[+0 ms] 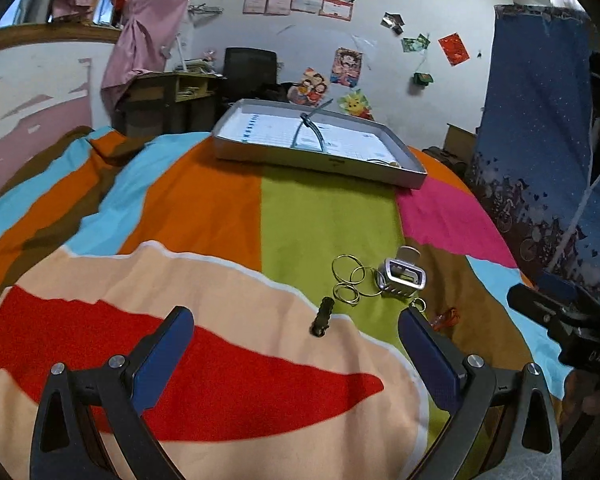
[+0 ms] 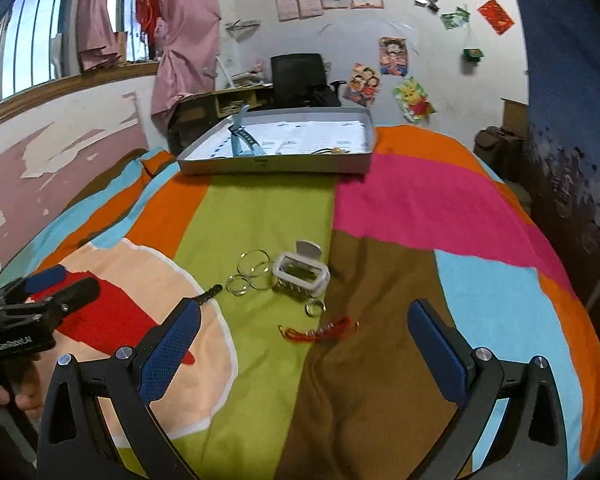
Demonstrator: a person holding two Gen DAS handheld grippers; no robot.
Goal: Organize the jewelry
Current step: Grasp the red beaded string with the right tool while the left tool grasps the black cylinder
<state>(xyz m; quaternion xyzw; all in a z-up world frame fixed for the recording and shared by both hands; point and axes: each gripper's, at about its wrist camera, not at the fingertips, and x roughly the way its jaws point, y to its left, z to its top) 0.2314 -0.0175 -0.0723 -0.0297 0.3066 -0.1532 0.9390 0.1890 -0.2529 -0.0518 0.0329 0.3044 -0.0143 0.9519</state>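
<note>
On the bright patchwork blanket lie several thin metal hoops (image 1: 350, 278) (image 2: 252, 270), a small silver buckle-like case (image 1: 403, 276) (image 2: 301, 274), a dark ridged hair clip (image 1: 322, 316) (image 2: 211, 294), a little ring (image 2: 314, 307) and a red cord bracelet (image 2: 320, 332) (image 1: 446, 317). A grey shallow tray (image 1: 320, 160) (image 2: 276, 166) at the far end holds a blue strap (image 2: 244, 136) and a small gold piece (image 2: 337, 150). My left gripper (image 1: 294, 326) is open just short of the clip. My right gripper (image 2: 304, 322) is open, close before the red bracelet.
The blanket (image 1: 324, 216) covers a bed with a peeling wall on the left and a dark blue curtain (image 1: 540, 140) on the right. A desk and black chair (image 2: 298, 76) stand behind the tray. The other gripper body shows at each view's edge.
</note>
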